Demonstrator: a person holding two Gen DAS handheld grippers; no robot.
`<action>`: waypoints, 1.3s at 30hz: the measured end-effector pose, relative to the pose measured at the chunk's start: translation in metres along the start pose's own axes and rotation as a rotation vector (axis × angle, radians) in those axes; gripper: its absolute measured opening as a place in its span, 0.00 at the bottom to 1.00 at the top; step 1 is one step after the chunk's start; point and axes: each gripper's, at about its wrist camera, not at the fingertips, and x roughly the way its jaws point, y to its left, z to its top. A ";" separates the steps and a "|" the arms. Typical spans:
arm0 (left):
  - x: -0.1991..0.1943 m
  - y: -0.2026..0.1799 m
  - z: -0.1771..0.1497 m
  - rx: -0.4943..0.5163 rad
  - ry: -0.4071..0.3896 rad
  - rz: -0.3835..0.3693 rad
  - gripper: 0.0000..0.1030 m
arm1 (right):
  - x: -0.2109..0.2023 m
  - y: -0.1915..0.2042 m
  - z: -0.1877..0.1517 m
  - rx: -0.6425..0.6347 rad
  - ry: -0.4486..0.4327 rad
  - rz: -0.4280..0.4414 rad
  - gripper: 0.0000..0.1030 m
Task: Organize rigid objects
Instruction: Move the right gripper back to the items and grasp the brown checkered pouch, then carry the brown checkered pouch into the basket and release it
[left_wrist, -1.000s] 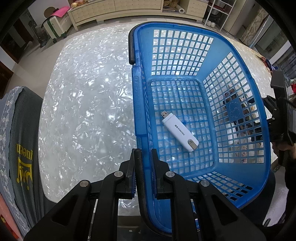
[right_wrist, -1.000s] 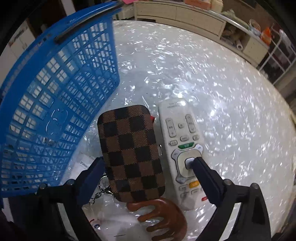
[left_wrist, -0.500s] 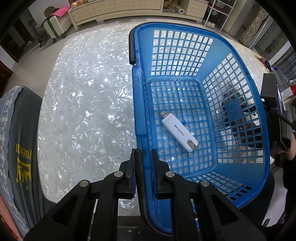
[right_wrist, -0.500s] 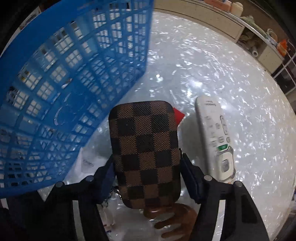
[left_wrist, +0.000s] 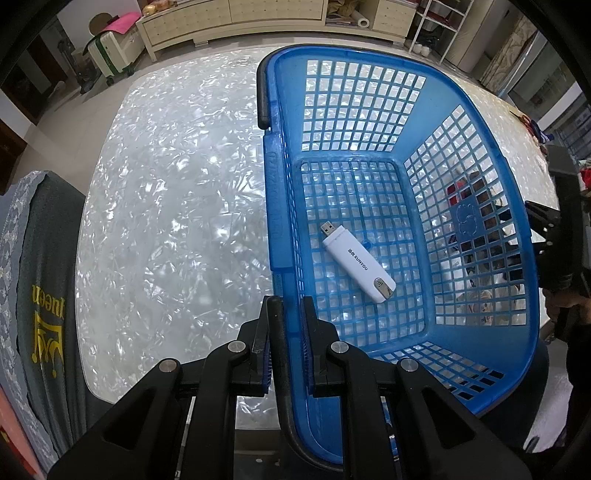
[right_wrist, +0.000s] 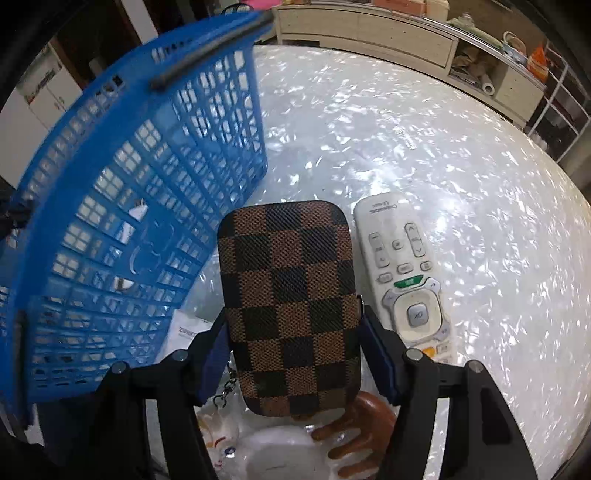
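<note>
My left gripper (left_wrist: 291, 314) is shut on the near left rim of the blue mesh basket (left_wrist: 275, 206). A white USB stick (left_wrist: 358, 260) lies on the basket floor. In the right wrist view, my right gripper (right_wrist: 291, 325) is shut on a brown checkered case (right_wrist: 291, 295), its pads pressing both long sides; the case hangs lifted above the table. The basket (right_wrist: 110, 229) stands just left of it. A white remote (right_wrist: 402, 269) lies on the table to the right of the case. The left wrist view shows the case (left_wrist: 484, 206) only through the basket's right wall.
A brown wooden comb (right_wrist: 362, 424) and white plastic packets (right_wrist: 273, 454) lie under the case near the table edge. The shiny white marbled table (left_wrist: 166, 221) spreads left of the basket. A grey cloth with yellow print (left_wrist: 40, 306) hangs at the left edge. Cabinets line the far wall.
The right gripper closed from wide open onto the checkered case and lifted it off the table beside the remote. The left gripper and basket stayed still.
</note>
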 end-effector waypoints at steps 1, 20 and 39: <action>0.000 0.000 0.000 0.000 0.000 0.001 0.14 | -0.007 0.000 -0.007 0.009 -0.007 -0.002 0.62; -0.003 -0.004 -0.001 0.014 -0.010 0.020 0.14 | -0.105 0.010 0.003 0.028 -0.115 -0.038 0.62; -0.005 -0.003 -0.002 0.012 -0.029 0.015 0.14 | -0.111 0.102 0.055 -0.121 -0.174 0.049 0.62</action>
